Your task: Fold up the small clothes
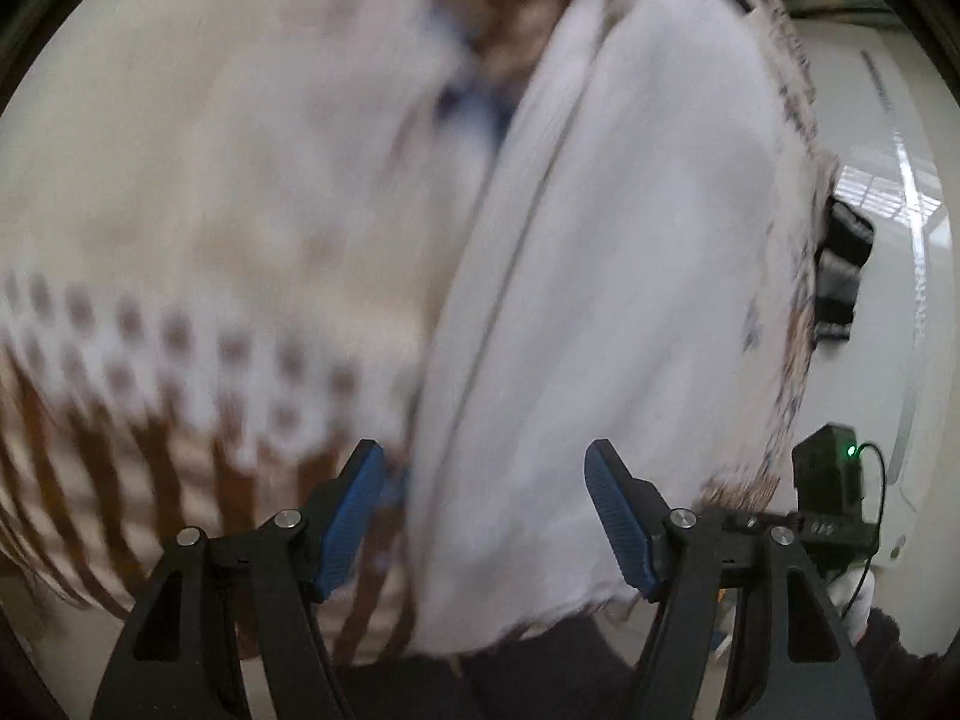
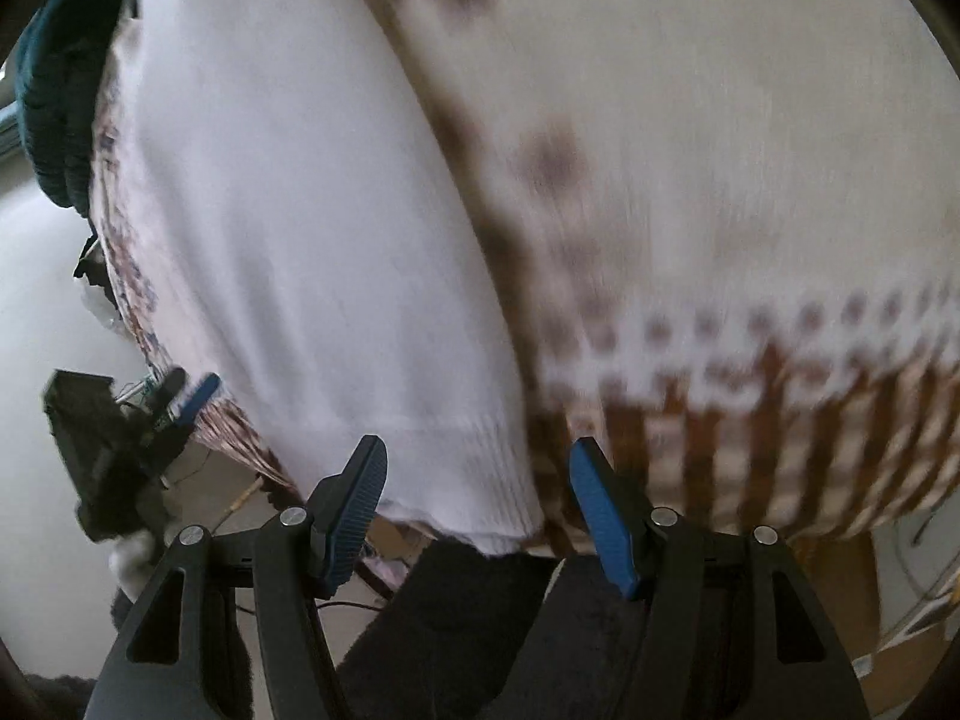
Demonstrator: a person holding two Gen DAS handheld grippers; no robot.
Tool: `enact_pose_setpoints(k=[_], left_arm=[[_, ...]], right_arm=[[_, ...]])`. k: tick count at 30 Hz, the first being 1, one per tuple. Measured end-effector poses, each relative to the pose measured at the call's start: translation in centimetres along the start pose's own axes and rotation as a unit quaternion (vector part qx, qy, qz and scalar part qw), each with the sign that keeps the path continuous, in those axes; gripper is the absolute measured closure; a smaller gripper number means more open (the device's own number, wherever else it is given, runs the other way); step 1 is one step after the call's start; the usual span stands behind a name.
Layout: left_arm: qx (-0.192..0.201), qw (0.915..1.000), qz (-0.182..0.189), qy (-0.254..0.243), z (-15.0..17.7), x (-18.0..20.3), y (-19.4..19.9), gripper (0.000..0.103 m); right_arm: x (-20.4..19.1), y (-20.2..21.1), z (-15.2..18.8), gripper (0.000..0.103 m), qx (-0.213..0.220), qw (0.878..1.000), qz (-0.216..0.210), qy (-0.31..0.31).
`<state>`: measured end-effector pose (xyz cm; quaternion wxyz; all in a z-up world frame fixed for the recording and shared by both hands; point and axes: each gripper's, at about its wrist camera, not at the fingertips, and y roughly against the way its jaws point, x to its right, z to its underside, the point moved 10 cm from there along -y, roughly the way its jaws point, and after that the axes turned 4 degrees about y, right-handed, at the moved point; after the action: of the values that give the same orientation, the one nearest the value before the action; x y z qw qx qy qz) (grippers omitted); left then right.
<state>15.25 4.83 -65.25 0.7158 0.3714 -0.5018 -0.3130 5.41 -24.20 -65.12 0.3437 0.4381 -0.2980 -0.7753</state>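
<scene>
A cream knit sweater (image 1: 198,192) with brown stripes and dots fills both views, blurred by motion; it also shows in the right wrist view (image 2: 720,180). A white sleeve or folded part (image 1: 600,300) hangs across it, also in the right wrist view (image 2: 300,240). My left gripper (image 1: 486,516) is open, its blue pads either side of the white fabric's lower edge. My right gripper (image 2: 477,510) is open, with the white ribbed hem (image 2: 468,480) between its pads. The other gripper (image 2: 120,438) shows at the left of the right wrist view, and at the right of the left wrist view (image 1: 834,498).
A dark garment (image 2: 54,90) lies at the upper left of the right wrist view. A black striped item (image 1: 840,264) sits beside the sweater on the white surface (image 1: 888,180). Dark trousers (image 2: 480,630) of the person are below the grippers.
</scene>
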Motion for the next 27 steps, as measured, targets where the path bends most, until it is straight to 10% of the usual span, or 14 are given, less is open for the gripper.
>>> enact_pose_setpoints(k=[8, 9, 10, 14, 21, 27], left_arm=[[-0.038, 0.9965, 0.075, 0.002, 3.7, 1.6, -3.8, 0.043], [-0.033, 0.9965, 0.077, 0.001, 3.8, 1.9, -3.7, 0.054], [-0.031, 0.9961, 0.082, -0.004, 4.0, 2.5, -3.6, 0.090], [-0.009, 0.9954, 0.094, 0.012, 4.1, 3.3, -1.9, 0.091], [0.029, 0.9867, 0.157, 0.030, 2.9, 6.5, 5.0, 0.091], [0.079, 0.9679, 0.237, 0.025, -5.1, 12.7, 10.5, 0.091]], right_arm=[[0.7, -5.8, 2.1, 0.037, 0.005, 0.997, -0.069, -0.027], [0.5, -6.2, 2.1, 0.037, 0.008, 0.996, -0.080, -0.027], [0.1, -6.5, 2.2, 0.037, 0.013, 0.996, -0.090, -0.026], [-1.6, -7.2, 2.7, 0.084, 0.027, 0.992, -0.115, -0.034], [-5.4, -3.3, 4.7, 0.089, 0.068, 0.988, -0.136, -0.004], [-11.7, 5.7, 1.1, 0.089, 0.132, 0.976, -0.164, 0.059]])
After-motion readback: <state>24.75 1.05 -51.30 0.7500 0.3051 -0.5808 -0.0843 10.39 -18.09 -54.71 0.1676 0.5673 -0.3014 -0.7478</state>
